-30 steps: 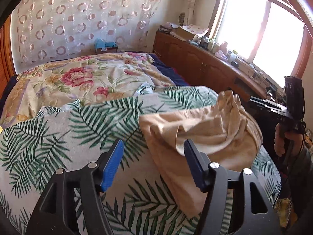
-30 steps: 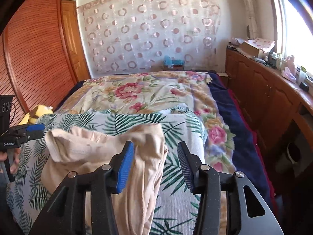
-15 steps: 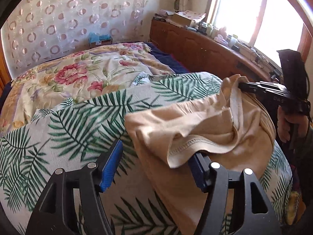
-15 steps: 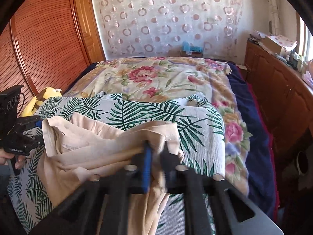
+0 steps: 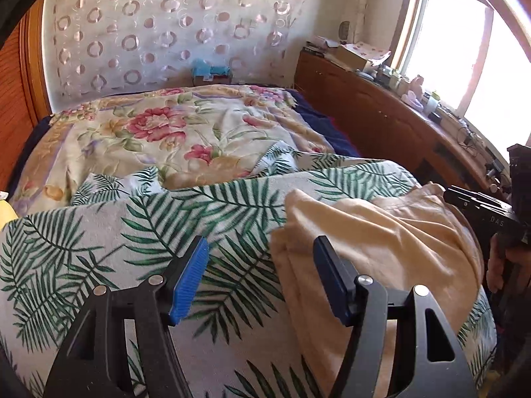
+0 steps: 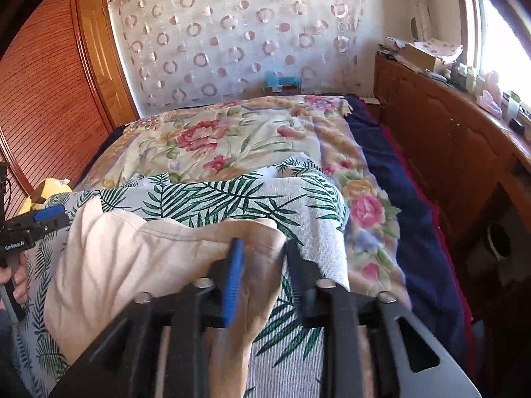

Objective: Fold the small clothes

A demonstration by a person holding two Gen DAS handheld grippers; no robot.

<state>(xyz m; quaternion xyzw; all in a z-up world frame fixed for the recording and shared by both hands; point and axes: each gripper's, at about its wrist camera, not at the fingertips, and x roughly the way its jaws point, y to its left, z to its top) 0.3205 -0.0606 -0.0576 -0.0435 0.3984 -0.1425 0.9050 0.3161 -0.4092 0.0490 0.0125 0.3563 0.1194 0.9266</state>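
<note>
The small beige cotton garment (image 5: 375, 242) lies crumpled on the white cover with green palm leaves (image 5: 139, 232), at the near end of the bed (image 6: 232, 139) — a soft, wide surface that gives room to spread and fold it.

The left gripper (image 5: 260, 277) hangs just above the cover with its jaws wide open. One blue pad is over the palm print and the other over the left edge of the garment, so it holds nothing. I judge that it waits there to take this edge when the fold needs a second hold.

The right gripper (image 6: 260, 272) is at the opposite side of the garment, where a hemmed corner stands up between its blue pads. The pads are blurred and a gap shows between them, so I cannot tell if the jaws are pressing the cloth or are apart from it. The corner is raised above the rest — probably so that this side can be carried over the middle.

The garment is not yet flat; several loose ridges cross it, so the folding seems to be at an early stage.
</note>
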